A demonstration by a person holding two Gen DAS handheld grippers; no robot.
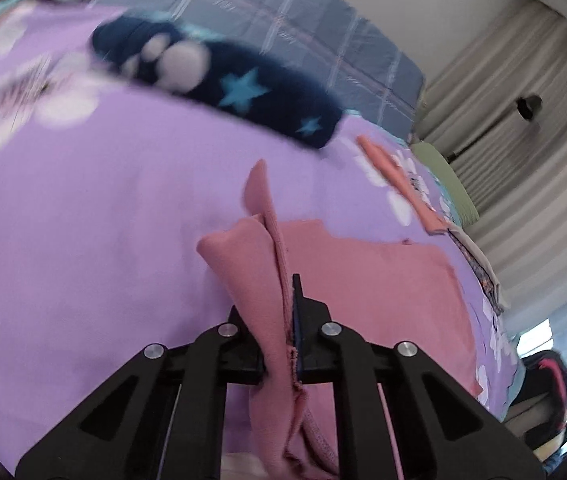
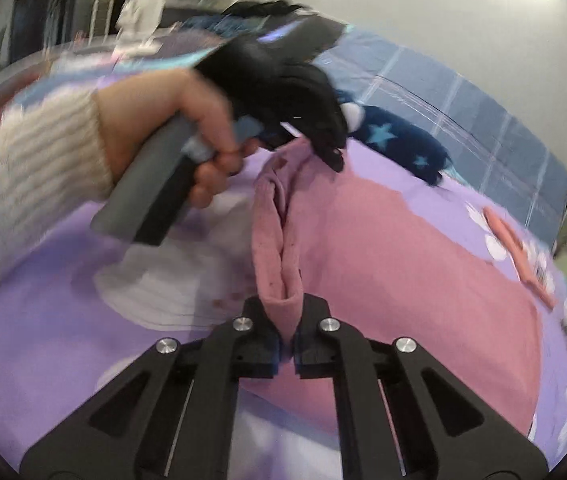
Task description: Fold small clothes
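Note:
A small pink garment (image 1: 383, 292) lies spread on a purple flowered bedsheet (image 1: 83, 240). My left gripper (image 1: 283, 344) is shut on one bunched edge of it, and the cloth stands up between the jaws. In the right wrist view the same pink garment (image 2: 403, 248) stretches as a raised fold between both tools. My right gripper (image 2: 286, 348) is shut on the near end of that fold. The far end hangs from my left gripper (image 2: 325, 142), held by a hand (image 2: 187, 120) in a cream knitted sleeve.
A navy fleece piece with blue stars and white paw prints (image 1: 219, 84) lies farther back on the bed. An orange-pink garment (image 1: 399, 180) rests to the right near a green pillow (image 1: 443, 172). A blue checked blanket (image 1: 283, 16) sits behind, curtains (image 1: 523, 128) at right.

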